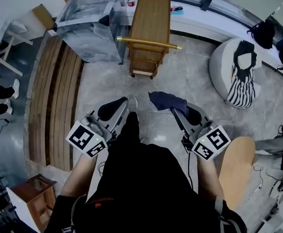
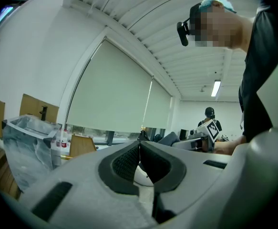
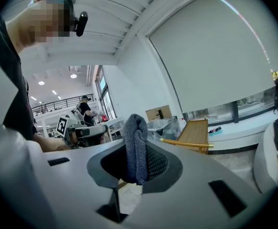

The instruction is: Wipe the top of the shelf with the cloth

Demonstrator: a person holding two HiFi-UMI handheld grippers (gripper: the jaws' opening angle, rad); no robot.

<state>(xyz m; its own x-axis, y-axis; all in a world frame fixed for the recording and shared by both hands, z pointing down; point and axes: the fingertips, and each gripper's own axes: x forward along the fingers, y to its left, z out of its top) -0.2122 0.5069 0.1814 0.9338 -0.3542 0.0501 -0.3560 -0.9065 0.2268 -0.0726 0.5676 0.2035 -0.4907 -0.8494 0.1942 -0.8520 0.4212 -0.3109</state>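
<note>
Cloth: the dark blue-grey knitted cloth [image 3: 135, 147] is being pinched in the right gripper [image 3: 136, 155], bunched up and poking out past the jaw tips, over the pale marble-look floor [image 1: 194, 81].
Right gripper: being held low in front of the person, jaws clamped onto the cloth.
Left gripper [image 2: 139, 151]: being held near the right one, jaws pressed together, nothing in them.
Shelf: the wooden shelf with a gold-coloured rail [image 1: 151, 23] is being left untouched up ahead, well apart from the cloth.
Beside the shelf: a bulky thing wrapped in clear plastic [image 1: 90, 25] is being kept just left of it.

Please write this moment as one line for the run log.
stage: before wipe | right gripper: jaws shut on cloth | left gripper: jaws shut, empty | shelf: ahead, top not yet touched
</note>
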